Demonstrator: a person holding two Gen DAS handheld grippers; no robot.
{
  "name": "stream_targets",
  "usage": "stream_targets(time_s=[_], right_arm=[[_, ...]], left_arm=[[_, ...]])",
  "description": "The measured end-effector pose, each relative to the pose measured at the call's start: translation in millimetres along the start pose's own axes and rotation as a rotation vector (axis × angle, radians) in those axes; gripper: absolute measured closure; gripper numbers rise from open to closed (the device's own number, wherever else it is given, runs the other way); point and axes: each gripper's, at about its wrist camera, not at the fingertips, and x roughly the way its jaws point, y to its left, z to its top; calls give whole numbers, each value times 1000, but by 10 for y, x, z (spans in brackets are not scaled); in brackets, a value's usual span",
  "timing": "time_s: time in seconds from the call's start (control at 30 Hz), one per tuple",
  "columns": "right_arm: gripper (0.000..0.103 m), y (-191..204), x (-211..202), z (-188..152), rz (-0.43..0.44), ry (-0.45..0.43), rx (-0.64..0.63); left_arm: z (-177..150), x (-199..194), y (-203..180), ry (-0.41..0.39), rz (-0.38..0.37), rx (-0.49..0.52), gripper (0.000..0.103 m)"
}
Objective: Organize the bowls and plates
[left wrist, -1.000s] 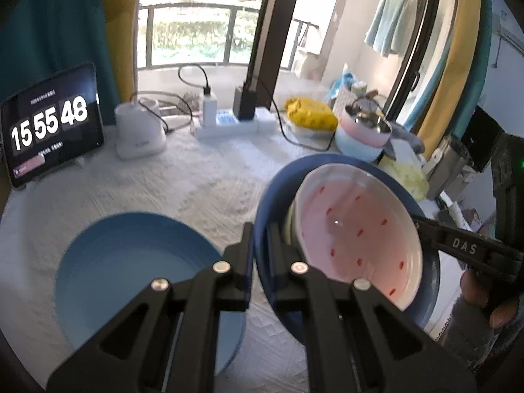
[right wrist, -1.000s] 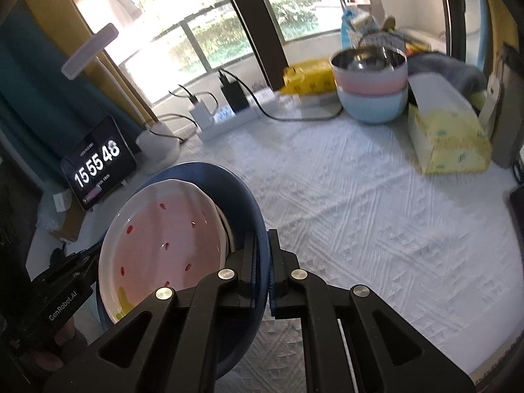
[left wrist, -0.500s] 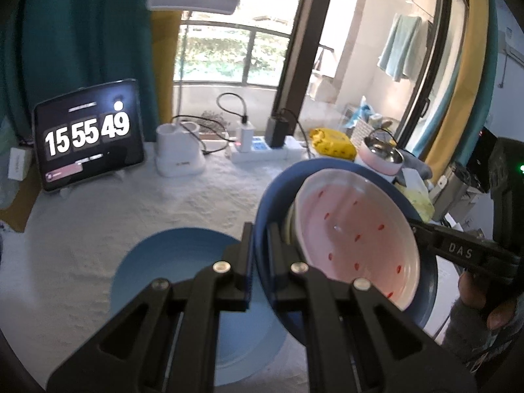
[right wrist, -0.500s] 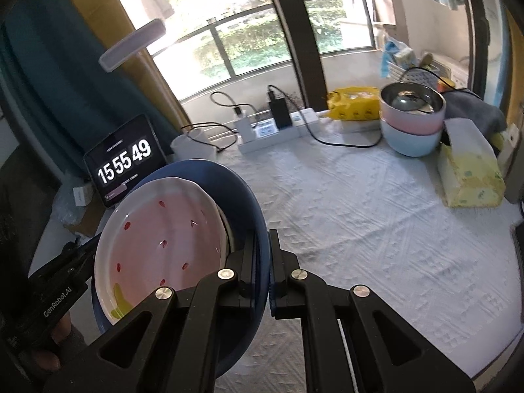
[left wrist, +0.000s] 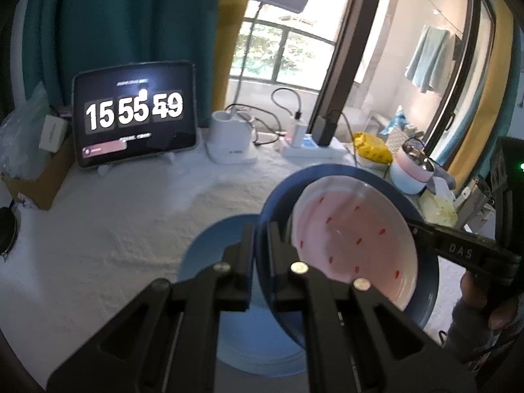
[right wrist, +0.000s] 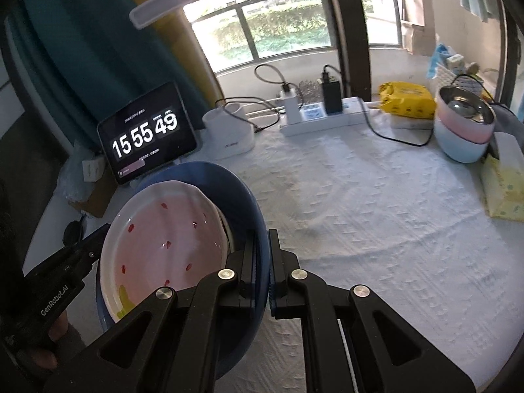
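White tablecloth [right wrist: 376, 213] below, both tongs [left wrist: 261, 229] [right wrist: 262, 239] pinch the tilted dark-blue plate [right wrist: 249, 196] (pink dish [right wrist: 163, 239] inside).

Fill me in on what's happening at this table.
A person holds a dark blue plate in the air with both tongs, left tongs and right tongs each shut on opposite rims. A pink dotted plate rides in it. A light blue plate lies on the white cloth below.

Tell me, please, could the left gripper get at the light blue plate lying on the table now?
Probably not: the left gripper is shut on the dark blue plate's rim, and that plate hangs over the light blue plate.
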Motion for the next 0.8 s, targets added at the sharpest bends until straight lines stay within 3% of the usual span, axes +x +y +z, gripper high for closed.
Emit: stream_targets(time_s=[0.4, 0.8], right_arm=[[96, 216, 446, -11, 18, 82, -8], [89, 31, 692, -5, 10, 157, 50]], left_arm=[[-76, 198, 326, 39, 42, -40, 97], [-28, 275, 205, 19, 21, 23, 96]])
